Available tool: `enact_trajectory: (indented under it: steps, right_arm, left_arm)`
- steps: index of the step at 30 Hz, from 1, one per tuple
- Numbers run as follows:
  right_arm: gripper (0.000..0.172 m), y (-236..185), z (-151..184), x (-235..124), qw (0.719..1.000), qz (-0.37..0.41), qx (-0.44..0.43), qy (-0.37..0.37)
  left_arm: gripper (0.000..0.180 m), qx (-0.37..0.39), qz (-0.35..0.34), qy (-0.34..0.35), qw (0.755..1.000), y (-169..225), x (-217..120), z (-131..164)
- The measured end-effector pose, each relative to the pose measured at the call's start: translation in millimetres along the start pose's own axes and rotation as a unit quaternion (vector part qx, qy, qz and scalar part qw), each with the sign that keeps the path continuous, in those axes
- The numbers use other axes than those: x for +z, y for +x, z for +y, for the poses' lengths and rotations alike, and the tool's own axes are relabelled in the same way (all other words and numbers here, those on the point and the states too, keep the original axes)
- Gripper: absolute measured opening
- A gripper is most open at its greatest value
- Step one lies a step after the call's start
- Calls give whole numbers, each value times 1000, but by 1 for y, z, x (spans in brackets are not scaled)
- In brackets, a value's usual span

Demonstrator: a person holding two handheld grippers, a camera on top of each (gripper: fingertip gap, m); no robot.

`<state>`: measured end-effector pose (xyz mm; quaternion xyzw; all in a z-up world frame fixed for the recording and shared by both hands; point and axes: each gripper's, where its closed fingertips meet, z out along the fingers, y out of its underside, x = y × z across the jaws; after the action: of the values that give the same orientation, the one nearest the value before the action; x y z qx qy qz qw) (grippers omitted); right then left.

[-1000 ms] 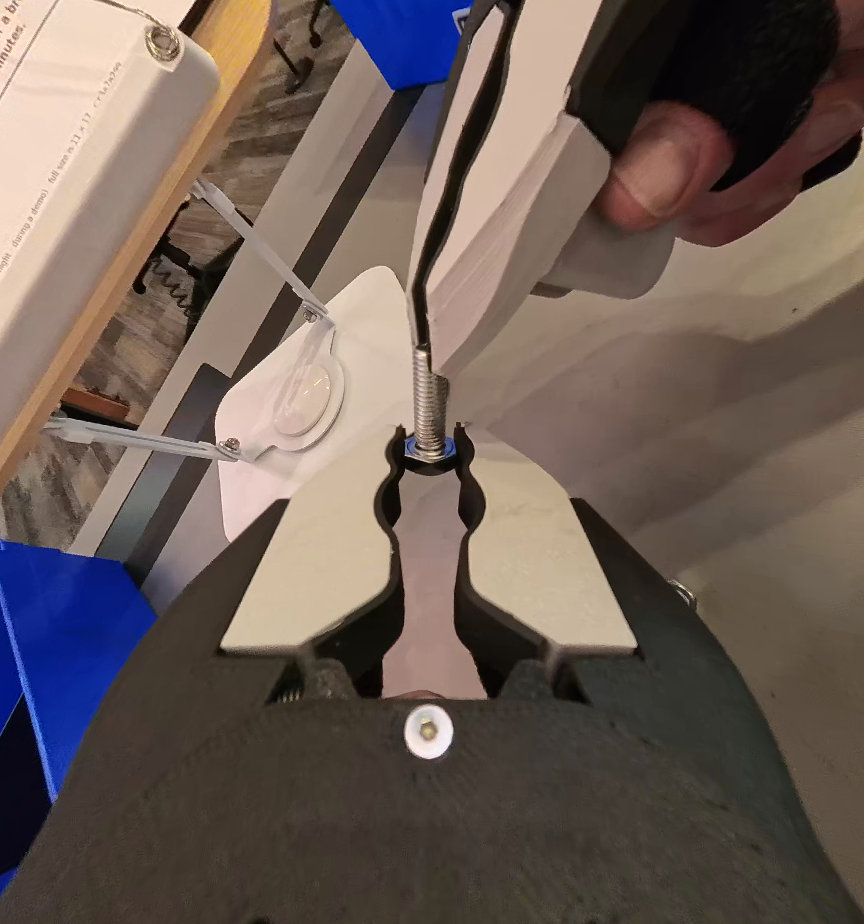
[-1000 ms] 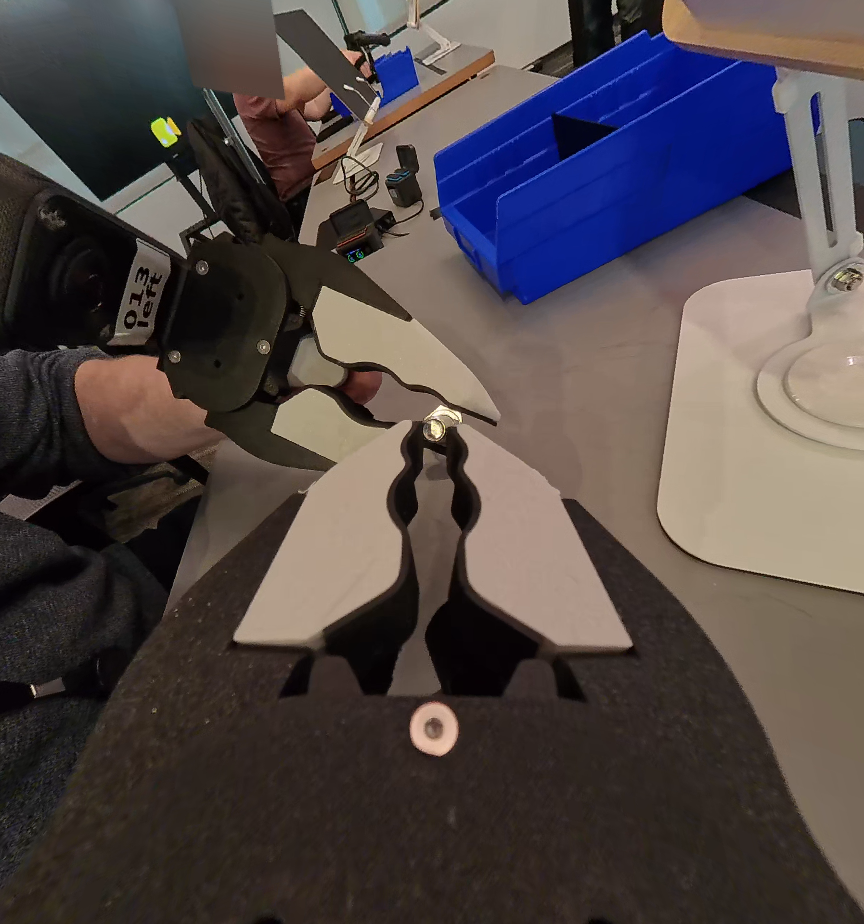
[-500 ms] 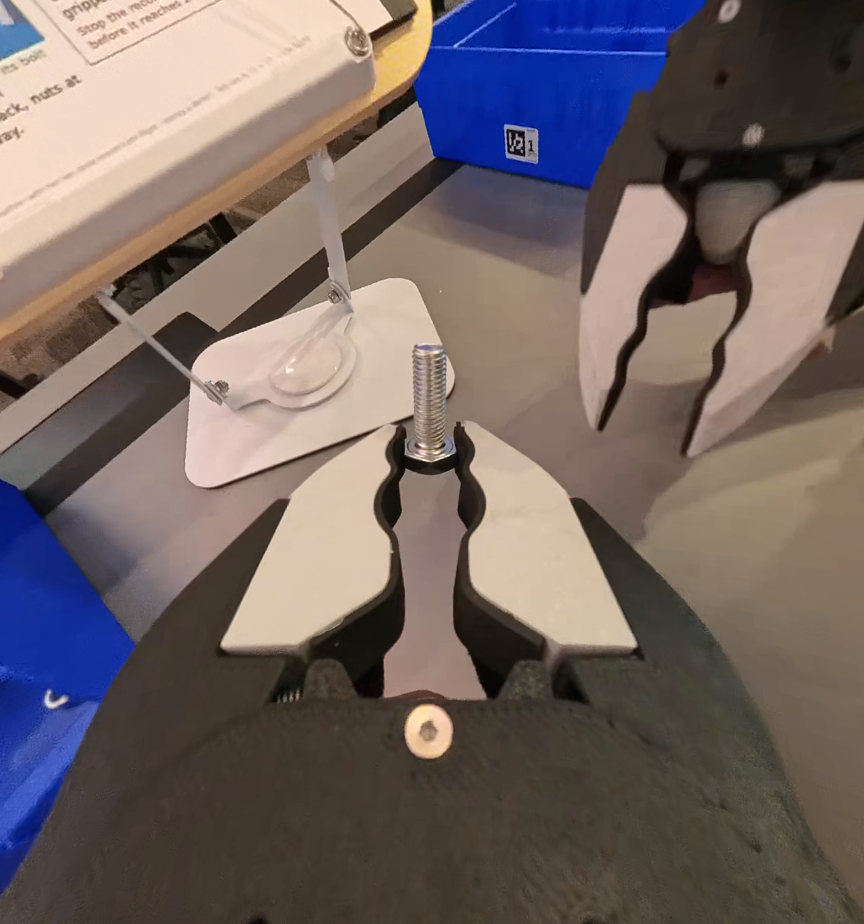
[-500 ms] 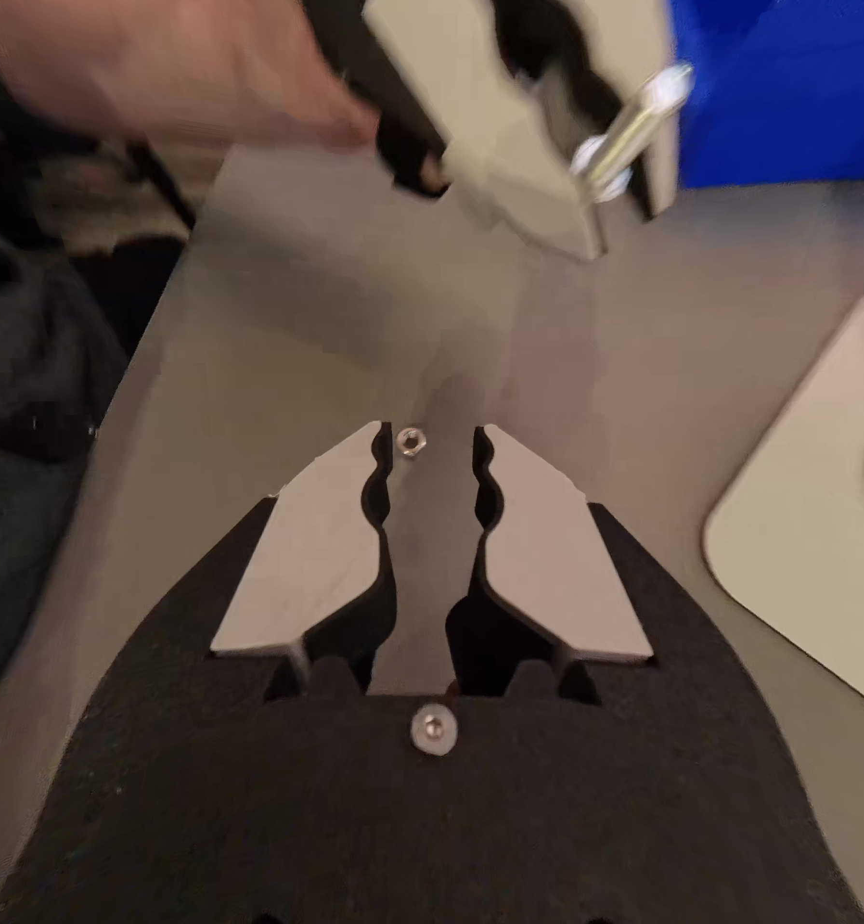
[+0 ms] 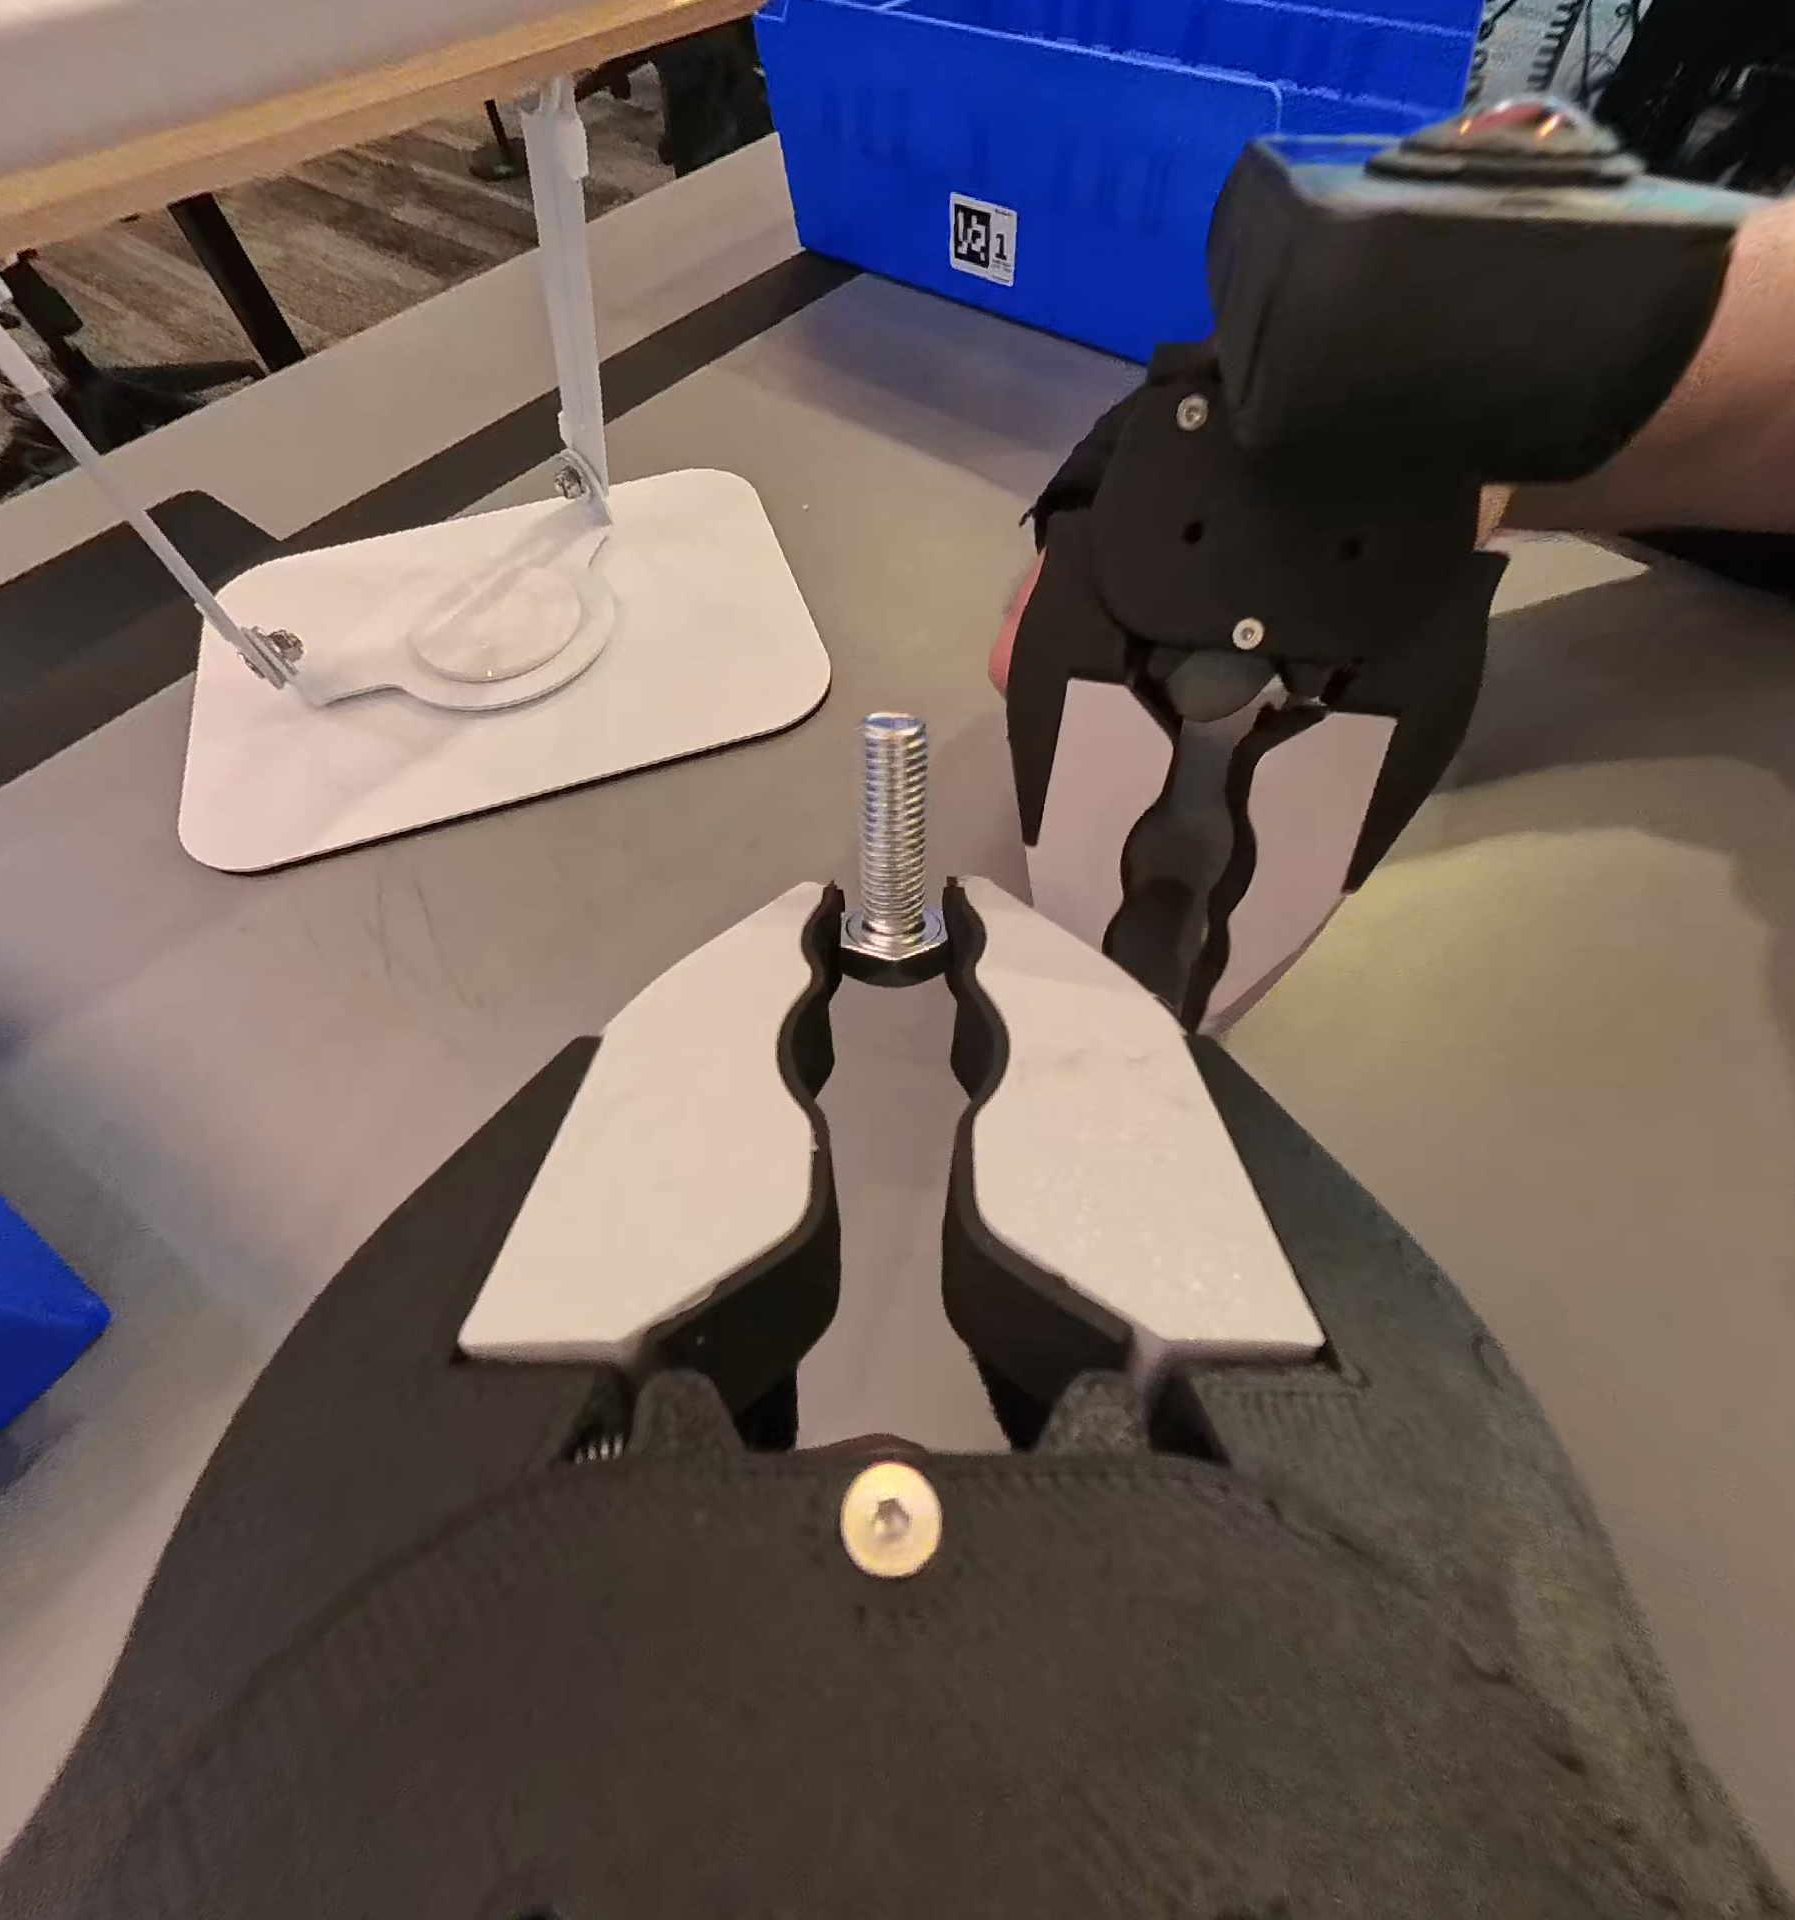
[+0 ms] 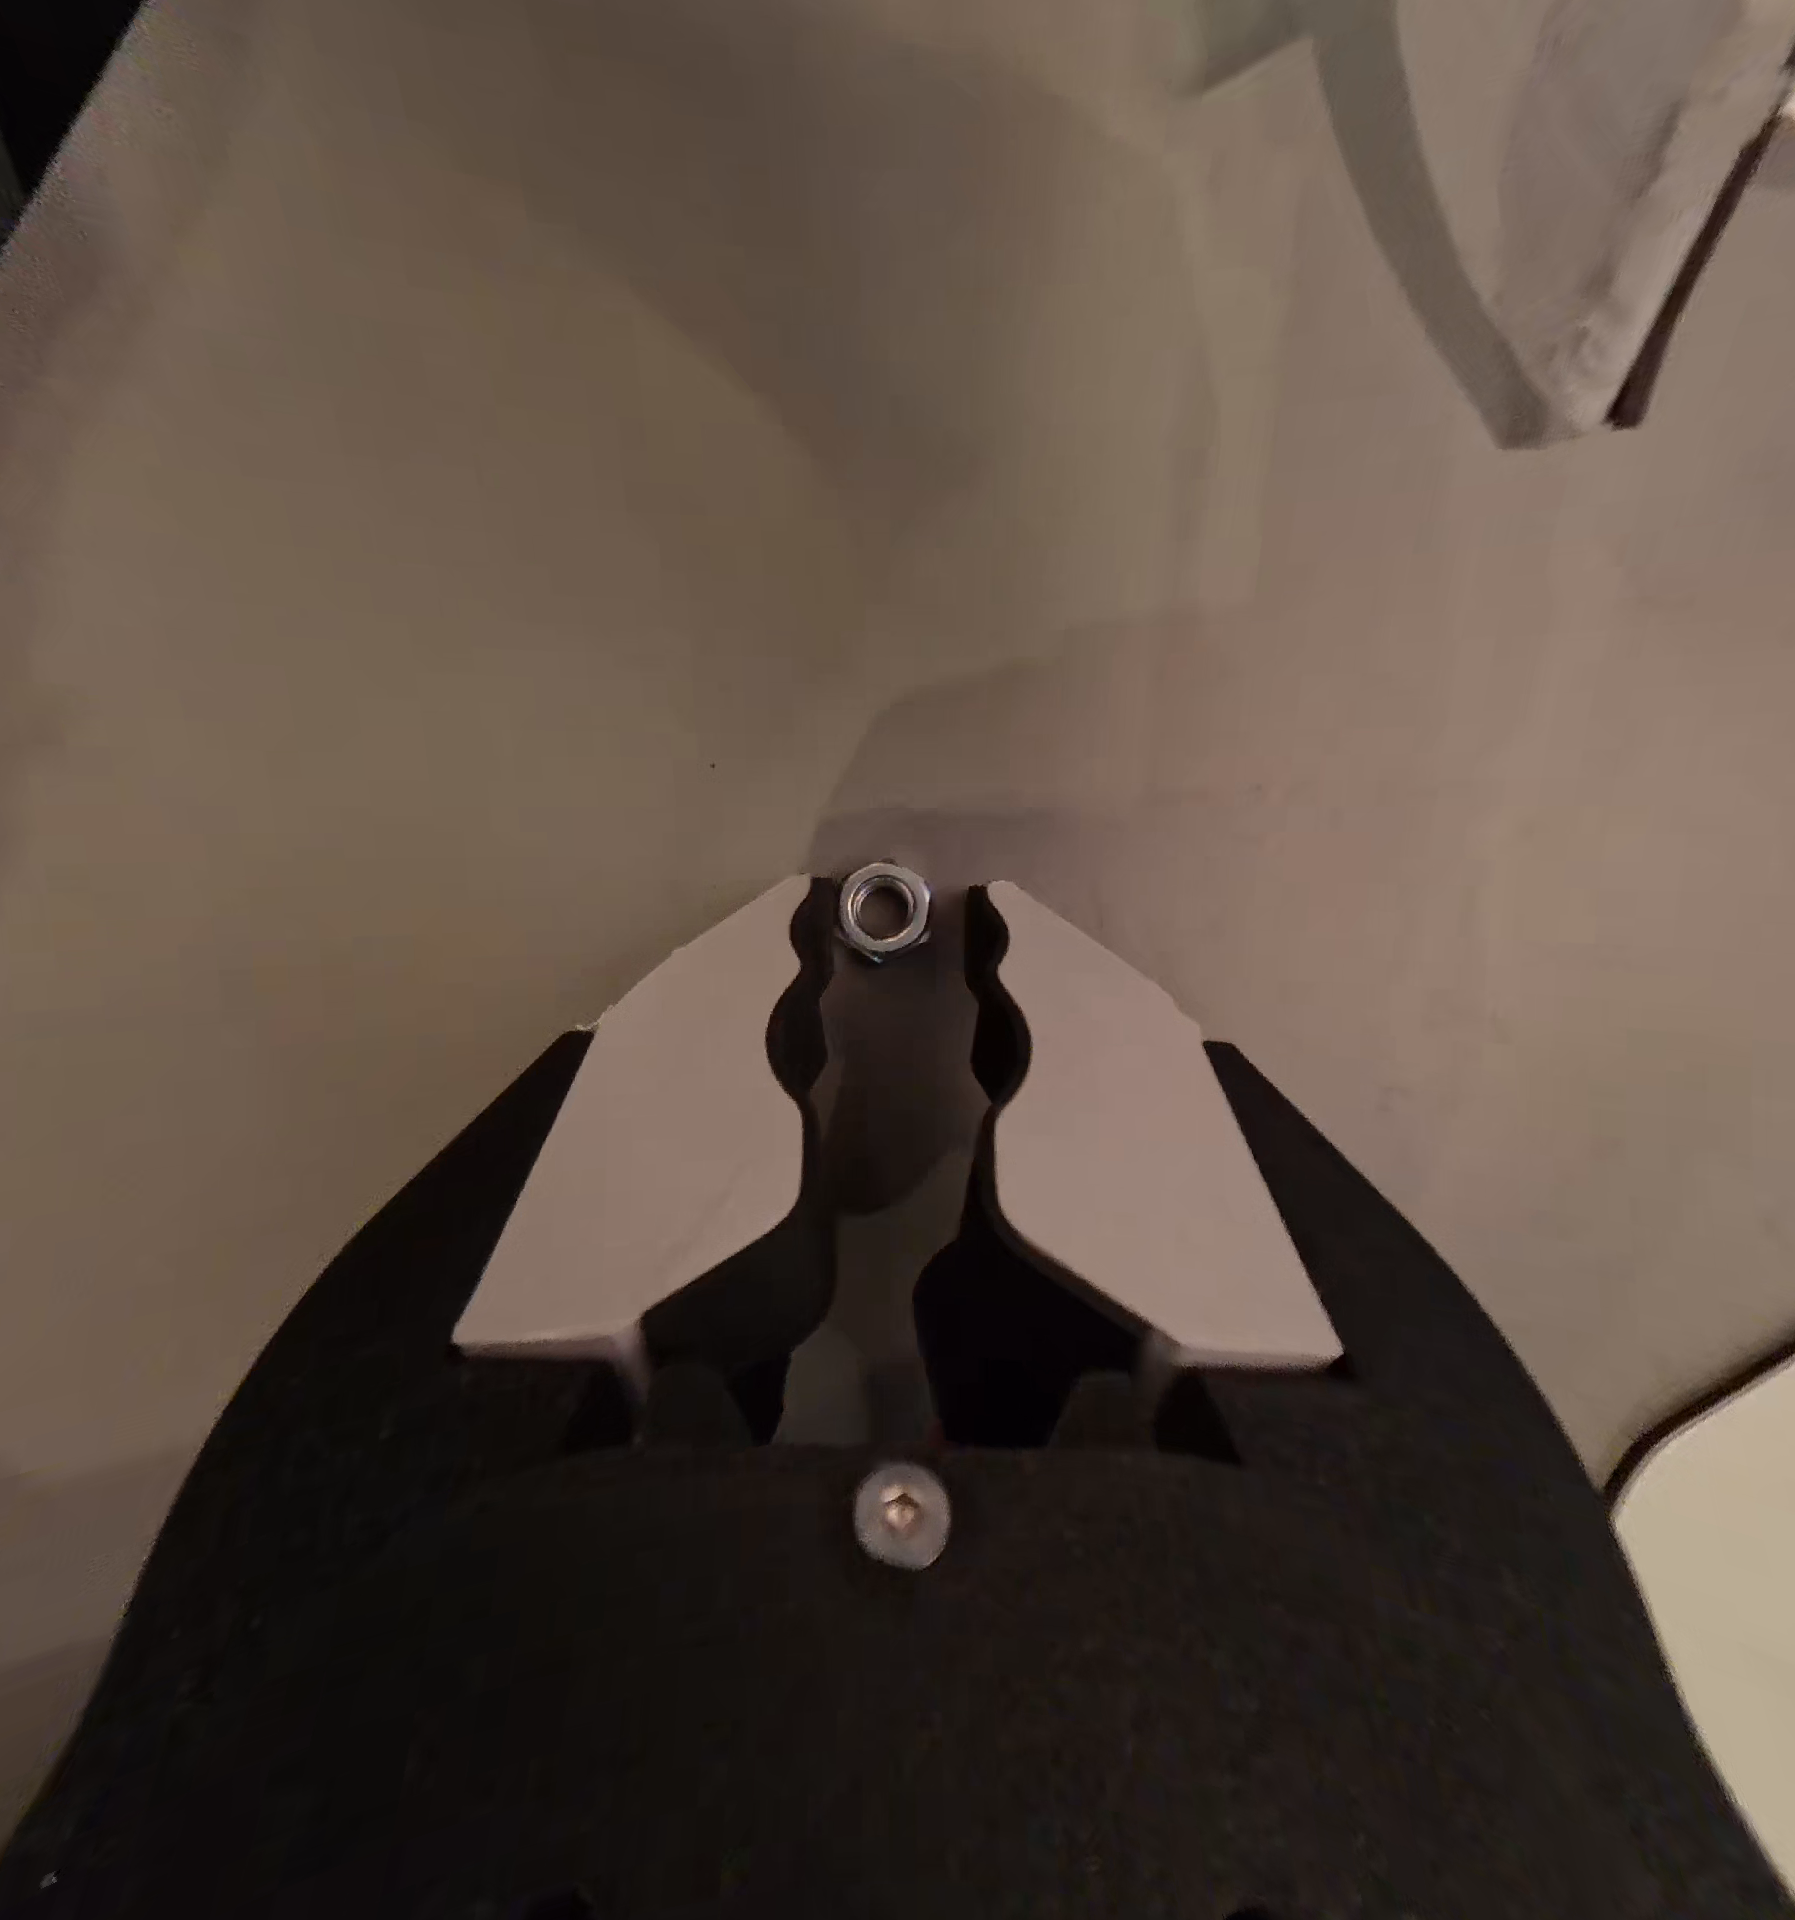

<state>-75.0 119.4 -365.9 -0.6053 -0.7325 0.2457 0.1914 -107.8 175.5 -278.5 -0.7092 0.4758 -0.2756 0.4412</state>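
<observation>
Nut [image 6: 882, 914] dropped, bolt [image 5: 891, 831] still clamped

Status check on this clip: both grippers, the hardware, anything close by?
Left gripper clamped on bolt by its head, thread up. Right gripper open, nut lying on table between its tips, gap on one side. White stand base beside.

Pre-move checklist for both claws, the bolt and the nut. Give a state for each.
1. The left claw is clamped on the head of the bolt: ok.
2. The bolt stands upright with its threads clear of the pads: ok.
3. The nut sits between the fingertips of the right claw: ok.
4. The right claw's pads press on the nut: not ok, there is a gap on its right.
5. The nut lies flat on the table, hole up: ok.
6. Thread condition: cannot tell.
</observation>
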Motion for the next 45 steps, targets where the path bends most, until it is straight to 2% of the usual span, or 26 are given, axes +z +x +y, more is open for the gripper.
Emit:
enact_trajectory:
  steps: [1,7,12,15,17,22,30,36,45]
  right_arm:
    - [20,-1,0,0,1000,-5,5,0]
    - [17,1,-6,-9,999,-5,26,44]
    - [17,18,-34,-65,989,52,30,138]
    - [17,20,-57,-99,977,85,-7,195]
    - [17,19,-68,-109,974,91,-27,206]
    - [17,12,-81,-106,974,75,-74,200]
    - [17,9,-80,-98,979,45,-96,173]
    - [17,6,-86,-99,976,27,-96,192]
    - [17,11,-85,-101,975,45,-65,207]
  left_arm:
    - [18,-1,-1,0,1000,-1,0,1]
    - [18,-4,5,-1,1000,0,4,5]
    - [18,21,2,-15,1000,3,5,7]
    - [18,48,8,-23,999,10,6,7]
    - [18,59,27,-20,998,19,7,4]
    - [18,102,49,-34,993,36,9,5]
    - [18,106,69,-22,992,45,9,0]
    - [18,102,83,-9,991,49,6,-6]
    - [18,107,52,-5,993,43,7,-8]
